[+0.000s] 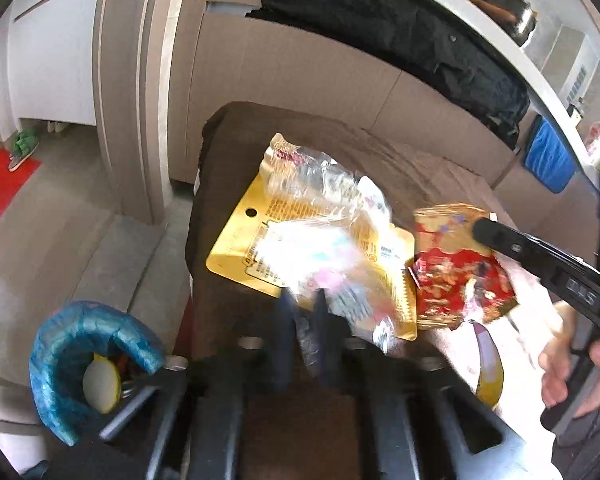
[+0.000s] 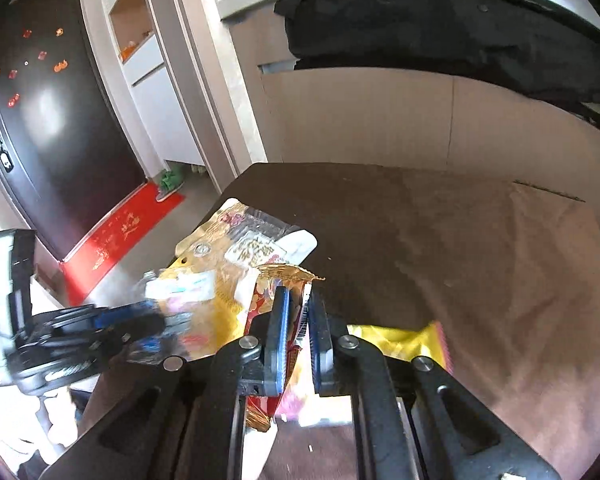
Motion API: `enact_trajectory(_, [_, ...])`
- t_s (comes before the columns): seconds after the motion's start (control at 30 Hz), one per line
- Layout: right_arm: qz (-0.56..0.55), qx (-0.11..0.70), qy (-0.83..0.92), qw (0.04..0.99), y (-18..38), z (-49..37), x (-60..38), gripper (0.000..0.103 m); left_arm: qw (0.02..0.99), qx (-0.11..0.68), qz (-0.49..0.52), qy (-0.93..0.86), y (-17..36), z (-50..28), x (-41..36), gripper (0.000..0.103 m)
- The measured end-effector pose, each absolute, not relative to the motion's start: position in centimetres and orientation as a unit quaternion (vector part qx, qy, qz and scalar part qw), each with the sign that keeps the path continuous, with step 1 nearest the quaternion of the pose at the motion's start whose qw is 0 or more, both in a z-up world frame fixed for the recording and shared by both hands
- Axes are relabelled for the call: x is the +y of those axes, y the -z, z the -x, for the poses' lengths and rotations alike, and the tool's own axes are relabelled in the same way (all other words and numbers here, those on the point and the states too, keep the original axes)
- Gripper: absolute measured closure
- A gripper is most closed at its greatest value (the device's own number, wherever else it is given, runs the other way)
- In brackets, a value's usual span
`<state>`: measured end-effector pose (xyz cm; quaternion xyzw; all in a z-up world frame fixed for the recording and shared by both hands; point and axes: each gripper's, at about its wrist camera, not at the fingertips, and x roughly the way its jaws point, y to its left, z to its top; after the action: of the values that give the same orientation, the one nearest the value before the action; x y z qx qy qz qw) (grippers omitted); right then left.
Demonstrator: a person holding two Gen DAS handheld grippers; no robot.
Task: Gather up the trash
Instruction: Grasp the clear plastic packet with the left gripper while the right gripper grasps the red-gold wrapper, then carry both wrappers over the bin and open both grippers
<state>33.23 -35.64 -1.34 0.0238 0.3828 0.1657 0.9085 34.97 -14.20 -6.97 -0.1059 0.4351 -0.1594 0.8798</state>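
Observation:
A pile of wrappers lies on a brown-covered seat (image 1: pixel 340 140): a gold card pack (image 1: pixel 236 248) under crumpled clear plastic (image 1: pixel 320 208). My left gripper (image 1: pixel 304 312) is shut on the near edge of the clear plastic; it shows in the right wrist view (image 2: pixel 156 320) too. My right gripper (image 2: pixel 298 312) is shut on a red and gold wrapper (image 1: pixel 460 276), which rises between its pads (image 2: pixel 280 320). A yellow wrapper (image 2: pixel 396 340) lies just right of it.
A bin lined with a blue bag (image 1: pixel 80 360) stands on the floor at the left, with trash inside. A black garment (image 1: pixel 400 36) hangs over the counter edge behind the seat. A red mat (image 2: pixel 112 248) lies by the dark door (image 2: pixel 48 120).

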Motion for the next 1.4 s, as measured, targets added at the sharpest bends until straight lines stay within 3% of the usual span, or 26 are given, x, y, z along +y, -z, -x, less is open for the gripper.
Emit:
enact_trajectory(0.1, [-0.022, 0.377, -0.157, 0.913, 0.9, -32.1, -36.5, 0.095, 0.885, 0.428, 0.103, 0.151, 6.8, -34.2, -14.3, 0.102])
enact_trajectory(0.53, [-0.025, 0.324, -0.123, 0.938, -3.2, -26.3, -36.5, 0.095, 0.913, 0.377, 0.029, 0.154, 1.3, -26.4, -11.4, 0.103])
enact_trajectory(0.97, [-0.010, 0.287, -0.178, 0.941, -6.8, -18.1, -26.0, 0.096, 0.943, 0.318, 0.003, 0.095, -4.5, -16.4, -1.5, 0.103])
enact_trajectory(1.17, [0.016, 0.280, -0.213, 0.936, -7.4, -16.8, -19.2, 0.096, 0.946, 0.316, 0.022, 0.067, -4.6, -14.5, 3.7, 0.103])
enact_trajectory(1.4, [0.018, 0.309, -0.239, 0.920, -5.5, -18.3, -13.2, 0.095, 0.940, 0.336, 0.048, 0.037, -1.2, -14.4, 8.2, 0.103])
